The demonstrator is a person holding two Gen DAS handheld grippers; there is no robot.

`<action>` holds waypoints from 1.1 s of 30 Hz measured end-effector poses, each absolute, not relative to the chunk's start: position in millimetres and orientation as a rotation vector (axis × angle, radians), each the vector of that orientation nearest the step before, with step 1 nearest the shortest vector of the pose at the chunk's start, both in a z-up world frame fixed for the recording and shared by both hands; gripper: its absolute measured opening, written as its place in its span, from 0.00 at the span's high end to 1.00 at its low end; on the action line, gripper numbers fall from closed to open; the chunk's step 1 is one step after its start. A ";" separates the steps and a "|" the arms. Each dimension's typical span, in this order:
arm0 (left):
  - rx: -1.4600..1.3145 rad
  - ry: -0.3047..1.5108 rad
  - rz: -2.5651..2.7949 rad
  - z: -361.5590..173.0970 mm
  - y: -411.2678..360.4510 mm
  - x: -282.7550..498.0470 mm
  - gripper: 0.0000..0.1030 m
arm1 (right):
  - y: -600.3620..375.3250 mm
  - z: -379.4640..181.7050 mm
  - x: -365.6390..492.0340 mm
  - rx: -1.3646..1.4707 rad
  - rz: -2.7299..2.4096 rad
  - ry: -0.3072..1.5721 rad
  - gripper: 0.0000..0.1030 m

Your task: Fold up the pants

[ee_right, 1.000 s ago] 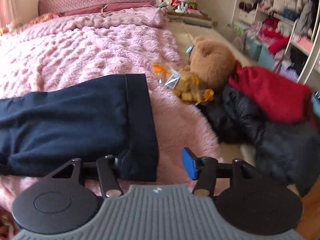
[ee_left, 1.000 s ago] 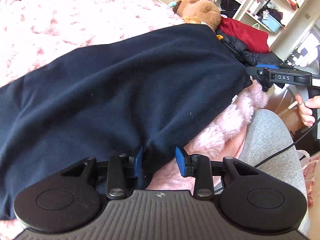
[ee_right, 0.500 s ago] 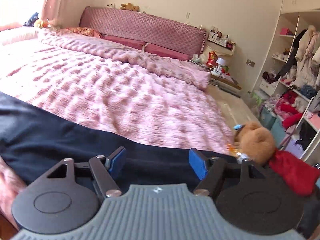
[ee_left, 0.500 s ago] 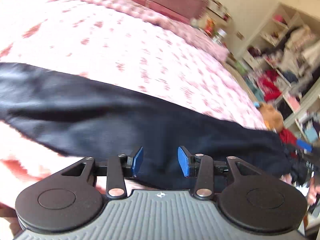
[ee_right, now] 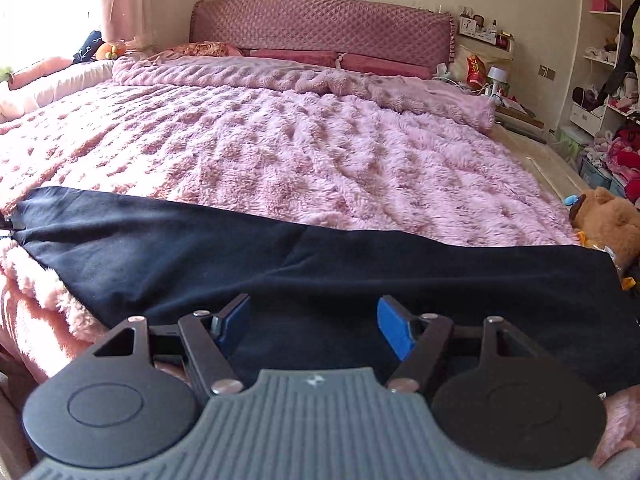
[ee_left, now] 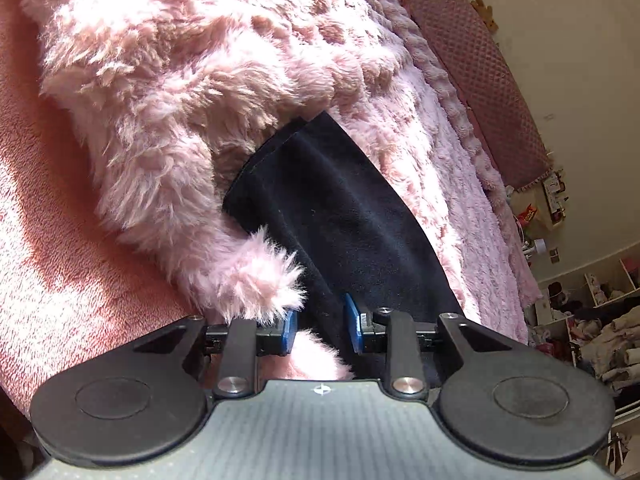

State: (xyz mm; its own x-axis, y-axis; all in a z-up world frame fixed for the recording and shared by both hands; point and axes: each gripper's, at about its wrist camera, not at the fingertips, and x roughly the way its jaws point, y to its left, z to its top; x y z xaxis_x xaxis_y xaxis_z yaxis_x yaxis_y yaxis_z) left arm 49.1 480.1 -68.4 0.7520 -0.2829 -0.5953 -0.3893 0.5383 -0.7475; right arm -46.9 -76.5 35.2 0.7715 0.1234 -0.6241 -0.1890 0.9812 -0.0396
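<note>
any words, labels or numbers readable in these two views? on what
None can be read.
Red packet on the bedside shelf: printing too blurred to read.
Small boxes on the shelf by the headboard: labels too small.
Items beside the bed in the left view: too small and blurred.
Left tool and right tool: only a small emblem on each body, no letters.
</note>
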 end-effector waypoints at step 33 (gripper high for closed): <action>-1.082 0.444 0.243 -42.3 487.9 39.9 0.99 | -103.3 21.8 -57.8 -0.027 0.204 0.667 0.37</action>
State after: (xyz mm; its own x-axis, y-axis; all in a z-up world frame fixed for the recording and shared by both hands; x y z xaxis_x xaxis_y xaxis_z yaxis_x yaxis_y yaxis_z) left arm 39.9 487.9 -42.3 0.8866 -0.0236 -0.4620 -0.4021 0.4546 -0.7948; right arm -57.8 -103.3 21.8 0.7665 0.1790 -0.6167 -0.1960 0.9797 0.0407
